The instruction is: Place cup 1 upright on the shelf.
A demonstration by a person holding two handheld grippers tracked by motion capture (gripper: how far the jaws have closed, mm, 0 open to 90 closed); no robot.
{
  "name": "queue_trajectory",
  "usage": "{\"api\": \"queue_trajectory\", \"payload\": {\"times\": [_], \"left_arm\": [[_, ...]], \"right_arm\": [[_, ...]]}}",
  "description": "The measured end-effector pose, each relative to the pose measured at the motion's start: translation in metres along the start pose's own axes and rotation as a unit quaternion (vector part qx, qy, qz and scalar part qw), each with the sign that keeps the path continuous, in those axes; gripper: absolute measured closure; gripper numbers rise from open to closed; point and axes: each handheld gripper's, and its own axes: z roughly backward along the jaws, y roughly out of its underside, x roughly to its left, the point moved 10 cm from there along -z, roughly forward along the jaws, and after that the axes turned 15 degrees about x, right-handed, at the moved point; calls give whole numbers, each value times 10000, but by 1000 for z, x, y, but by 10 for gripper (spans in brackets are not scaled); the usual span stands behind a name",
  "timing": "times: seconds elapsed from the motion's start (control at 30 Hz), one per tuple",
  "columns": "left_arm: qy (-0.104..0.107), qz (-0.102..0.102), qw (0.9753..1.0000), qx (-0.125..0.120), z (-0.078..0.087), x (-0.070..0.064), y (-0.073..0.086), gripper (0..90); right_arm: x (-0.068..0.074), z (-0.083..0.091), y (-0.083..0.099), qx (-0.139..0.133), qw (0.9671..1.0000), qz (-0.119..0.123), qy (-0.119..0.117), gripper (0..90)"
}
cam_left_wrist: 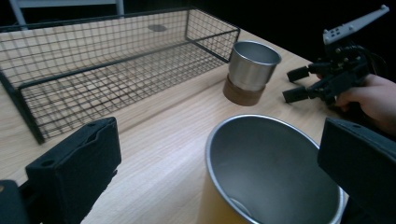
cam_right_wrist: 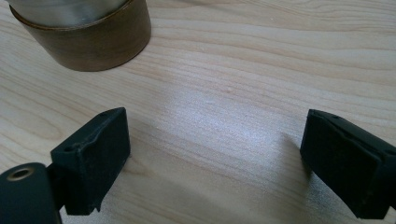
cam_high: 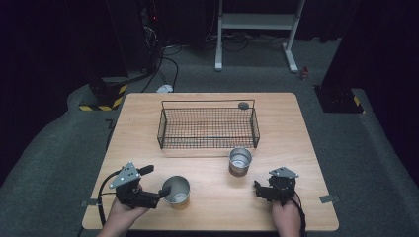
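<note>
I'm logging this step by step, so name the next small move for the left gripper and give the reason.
Probably ease the left gripper forward and close it on the near metal cup. Its jaws stand open on either side of the cup's rim, not yet pinching it. The wire basket behind sits empty, the likely place for it. The right gripper is also open, short of the second cup.

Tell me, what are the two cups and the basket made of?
The near cup and the far cup look like brushed metal, grey and softly shiny; the far one has a brown band at its foot, maybe wood. The basket looks like thin black wire, crossed into a grid.
</note>
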Motion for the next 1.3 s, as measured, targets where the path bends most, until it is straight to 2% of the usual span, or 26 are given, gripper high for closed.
{"api": "queue_trajectory", "payload": {"times": [0.13,0.2,0.37,0.5,0.67,0.8,1.0,1.3], "left_arm": [[41,-56,10000,17,-4,-6,1,1],[48,-176,9998,42,-8,-13,2,1],[-12,-329,9995,34,-11,-19,3,1],[126,-406,9991,59,-17,-28,5,1],[110,-508,9986,128,-22,-31,7,1],[22,-528,9985,137,-24,-30,8,1],[0,-561,9982,215,-28,-29,12,1],[54,-559,9979,320,-32,-27,16,1]], "right_arm": [[0,0,0,1,10000,-1,-1,83],[0,0,0,1,10000,-1,-1,83],[0,0,0,1,10000,-2,-1,83],[0,0,0,1,10000,-1,0,83],[0,0,0,1,10000,-1,-1,83],[0,0,0,1,10000,-2,-1,83],[0,0,0,2,10000,-1,-1,83],[0,0,0,2,10000,-1,-1,83]]}}
